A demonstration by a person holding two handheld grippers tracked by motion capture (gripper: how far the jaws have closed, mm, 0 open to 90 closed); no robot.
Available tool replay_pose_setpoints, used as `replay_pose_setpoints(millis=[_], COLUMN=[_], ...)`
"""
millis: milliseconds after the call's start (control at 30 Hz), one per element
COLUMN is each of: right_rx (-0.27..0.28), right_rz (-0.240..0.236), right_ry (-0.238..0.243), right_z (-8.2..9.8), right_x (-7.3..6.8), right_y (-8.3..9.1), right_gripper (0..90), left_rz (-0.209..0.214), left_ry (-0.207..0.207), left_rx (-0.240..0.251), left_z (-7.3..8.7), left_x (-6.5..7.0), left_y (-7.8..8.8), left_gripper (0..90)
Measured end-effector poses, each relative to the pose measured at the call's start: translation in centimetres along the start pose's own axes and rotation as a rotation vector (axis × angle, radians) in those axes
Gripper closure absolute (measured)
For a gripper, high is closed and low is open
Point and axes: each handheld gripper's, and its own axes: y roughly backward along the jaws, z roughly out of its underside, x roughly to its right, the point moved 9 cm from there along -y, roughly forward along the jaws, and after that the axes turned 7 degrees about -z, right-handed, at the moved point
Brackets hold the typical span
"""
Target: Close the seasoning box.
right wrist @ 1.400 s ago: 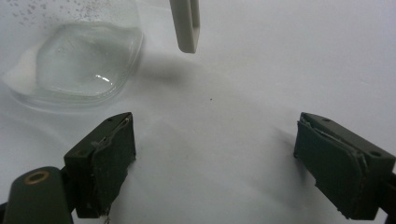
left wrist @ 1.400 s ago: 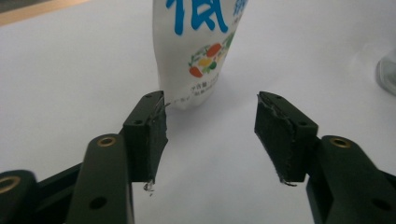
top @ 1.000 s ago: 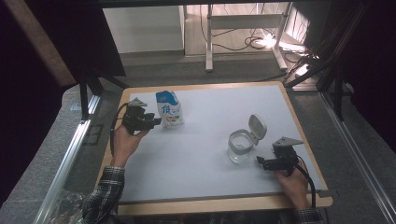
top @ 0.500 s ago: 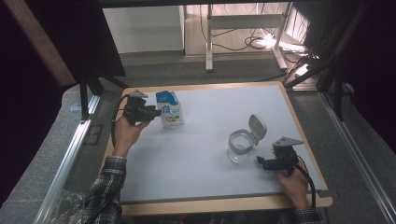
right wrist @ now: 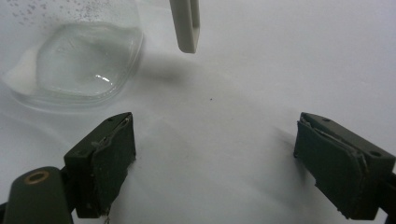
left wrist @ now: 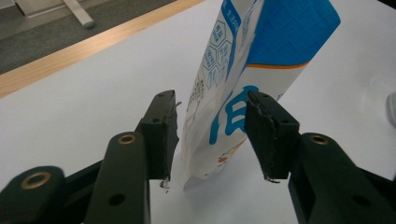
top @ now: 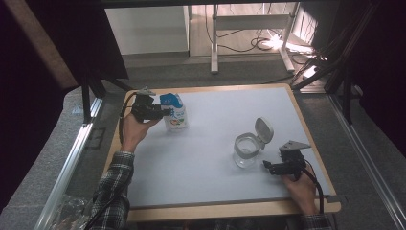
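At the far left of the white tabletop (top: pixel 191 163) with its pale wooden edge, a small blue-and-white printed pouch (top: pixel 174 111) stands upright. The left gripper (top: pixel 165 113) reaches it from the left, held by a hand with a plaid sleeve. In the left gripper view the pouch (left wrist: pixel 243 88) stands between the two black jaws, which are spread to either side of its lower part; the right one lies against or just beside its printed face, the left one is a sliver apart from its edge, and I cannot tell whether either presses it.

Toward the right of the tabletop stands a clear glass jar (top: pixel 245 151) with a grey hinged lid tipped up and open behind it. The right gripper (top: pixel 268 166) rests low just to the jar's right, pointing at it. In the right gripper view its jaws stand wide apart over bare tabletop, with the jar's clear base (right wrist: pixel 77 58) beyond the left jaw, holding nothing.
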Motion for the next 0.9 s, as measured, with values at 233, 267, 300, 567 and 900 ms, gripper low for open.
replay_pose_setpoints(millis=[233, 267, 300, 567, 900], right_rx=[0.0, 0.0, 0.0, 0.0, 0.0], right_rz=[0.0, 0.0, 0.0, 0.0, 0.0], right_ry=[0.0, 0.0, 0.0, 0.0, 0.0], right_z=[0.0, 0.0, 0.0, 0.0, 0.0], right_x=[0.0, 0.0, 0.0, 0.0, 0.0], right_y=[0.0, 0.0, 0.0, 0.0, 0.0], right_gripper=[13.1, 13.1, 13.1, 13.1, 13.1], left_rz=[0.023, 0.017, 0.013, -0.022, 0.007], left_ry=[-0.042, -0.045, -0.048, -0.082, -0.057], left_rx=[-0.003, -0.004, -0.005, 0.0, 0.028], left_z=[-0.33, -0.34, -0.35, -0.4, -0.3], left_x=[0.29, 0.27, 0.27, 0.5, 0.64], left_y=[-0.8, -0.86, -0.89, -0.94, -0.63], left_gripper=[66.4, 69.0, 72.1, 86.0, 90.0])
